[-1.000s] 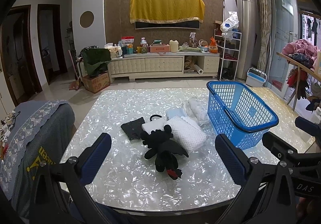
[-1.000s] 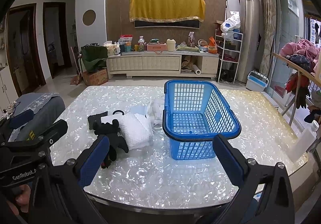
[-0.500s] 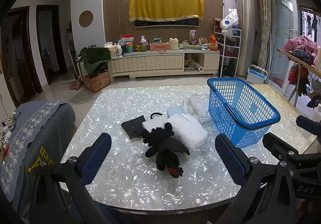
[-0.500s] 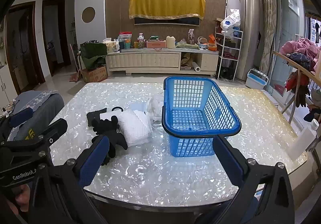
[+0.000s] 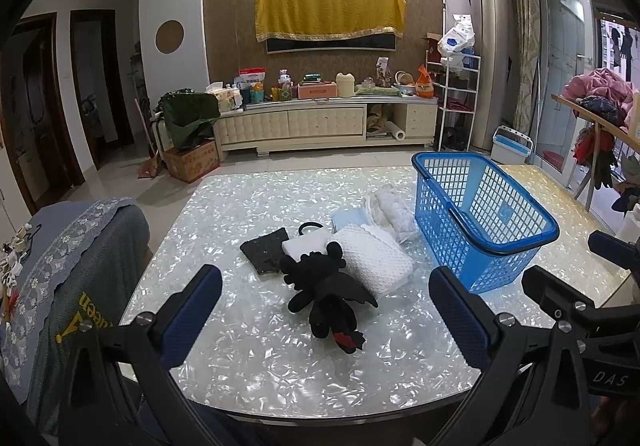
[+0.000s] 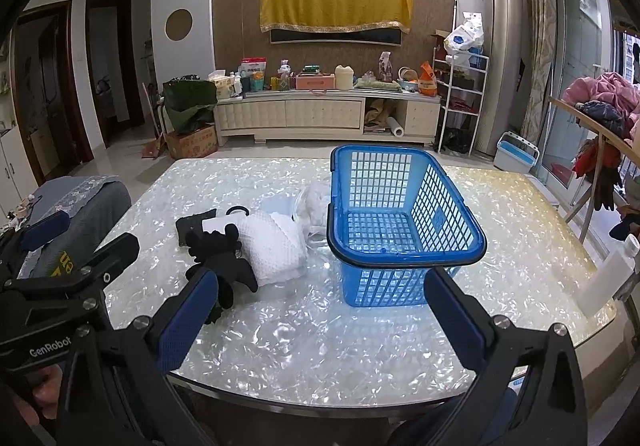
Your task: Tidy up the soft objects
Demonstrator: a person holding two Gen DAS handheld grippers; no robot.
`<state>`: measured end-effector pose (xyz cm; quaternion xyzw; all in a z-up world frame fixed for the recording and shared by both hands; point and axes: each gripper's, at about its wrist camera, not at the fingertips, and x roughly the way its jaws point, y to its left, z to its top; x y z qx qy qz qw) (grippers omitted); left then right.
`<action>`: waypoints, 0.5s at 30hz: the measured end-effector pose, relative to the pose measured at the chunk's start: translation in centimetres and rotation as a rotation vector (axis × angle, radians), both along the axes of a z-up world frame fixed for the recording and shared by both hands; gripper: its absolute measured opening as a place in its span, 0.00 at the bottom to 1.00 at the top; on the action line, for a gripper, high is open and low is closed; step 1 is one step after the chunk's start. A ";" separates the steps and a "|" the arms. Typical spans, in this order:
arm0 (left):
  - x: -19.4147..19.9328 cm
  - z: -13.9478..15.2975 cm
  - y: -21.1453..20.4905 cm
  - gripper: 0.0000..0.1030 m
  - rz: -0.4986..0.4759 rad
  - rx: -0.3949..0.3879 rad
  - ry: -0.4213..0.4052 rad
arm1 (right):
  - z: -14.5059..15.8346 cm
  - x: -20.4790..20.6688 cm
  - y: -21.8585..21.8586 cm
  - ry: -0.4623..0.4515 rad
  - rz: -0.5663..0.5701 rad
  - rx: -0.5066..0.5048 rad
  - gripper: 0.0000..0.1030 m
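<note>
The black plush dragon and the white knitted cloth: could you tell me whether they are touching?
Touching. In the left wrist view the black plush dragon lies with its head and wing overlapping the near edge of the white knitted cloth, with no table showing between them.

Black tool (image 5: 326,316), blue pads (image 5: 192,314), silver screws

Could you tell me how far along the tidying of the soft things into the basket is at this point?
Nothing looks done: the blue basket is empty. Nothing is in hand; the left gripper and right gripper are both open. Left: the black plush toy, white knitted cloth and the other pieces beside them.
</note>
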<state>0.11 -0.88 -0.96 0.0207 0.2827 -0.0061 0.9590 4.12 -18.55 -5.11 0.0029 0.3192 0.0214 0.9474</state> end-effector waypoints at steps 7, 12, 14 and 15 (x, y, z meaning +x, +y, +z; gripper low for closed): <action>0.8 0.1 -0.4 1.00 -0.032 -0.014 0.012 | 0.1 0.3 -0.3 0.010 0.006 0.006 1.00; 1.8 0.6 -0.8 1.00 -0.047 0.016 0.027 | 0.4 1.0 -1.0 0.030 0.007 0.006 1.00; 2.4 0.8 -1.0 1.00 -0.053 0.025 0.037 | 0.5 1.3 -1.2 0.039 0.010 -0.003 1.00; 2.6 0.9 -1.0 1.00 -0.058 0.023 0.040 | 0.6 1.4 -1.3 0.042 0.012 -0.008 1.00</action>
